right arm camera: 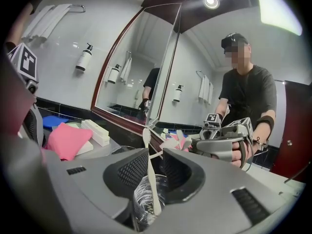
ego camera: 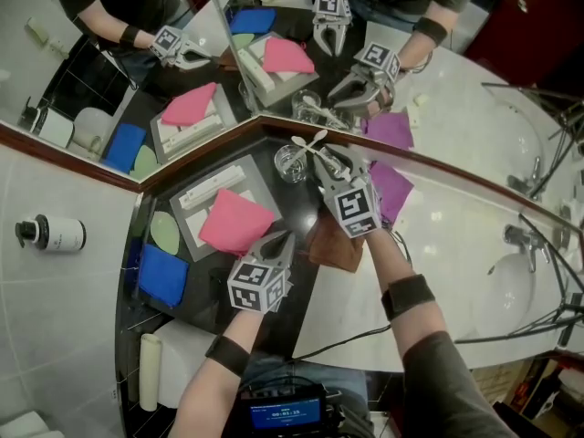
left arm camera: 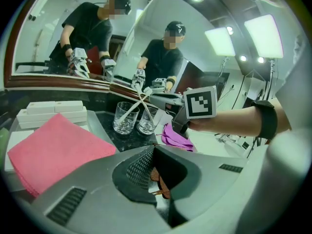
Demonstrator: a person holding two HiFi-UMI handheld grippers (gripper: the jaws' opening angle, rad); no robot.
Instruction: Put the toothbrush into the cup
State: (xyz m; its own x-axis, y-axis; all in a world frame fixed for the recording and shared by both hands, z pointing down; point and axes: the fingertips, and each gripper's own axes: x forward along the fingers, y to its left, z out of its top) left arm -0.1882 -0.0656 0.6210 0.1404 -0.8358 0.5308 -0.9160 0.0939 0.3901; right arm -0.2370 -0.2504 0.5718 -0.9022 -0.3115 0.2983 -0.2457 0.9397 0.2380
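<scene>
Two clear glasses (left arm camera: 124, 117) (left arm camera: 146, 120) stand side by side on the dark counter by the mirror corner, each with a white toothbrush in it, and the two brushes cross. In the right gripper view one white toothbrush (right arm camera: 151, 179) stands upright in the glass (right arm camera: 144, 206) right under my right gripper (right arm camera: 155, 165). Its jaws are open, with the handle in the gap between them. In the head view that gripper (ego camera: 321, 161) is at the glass (ego camera: 292, 162). My left gripper (ego camera: 281, 243) (left arm camera: 156, 179) hangs shut and empty over a brown cloth (ego camera: 333, 245).
A pink cloth (ego camera: 233, 222) lies on a grey tray (ego camera: 196, 235) with white boxes (ego camera: 212, 186). A blue cloth (ego camera: 162, 275) and a green pad (ego camera: 165, 232) are to its left, a purple cloth (ego camera: 392, 190) to the right. A sink (ego camera: 511, 290) with its tap (ego camera: 516, 235) is far right.
</scene>
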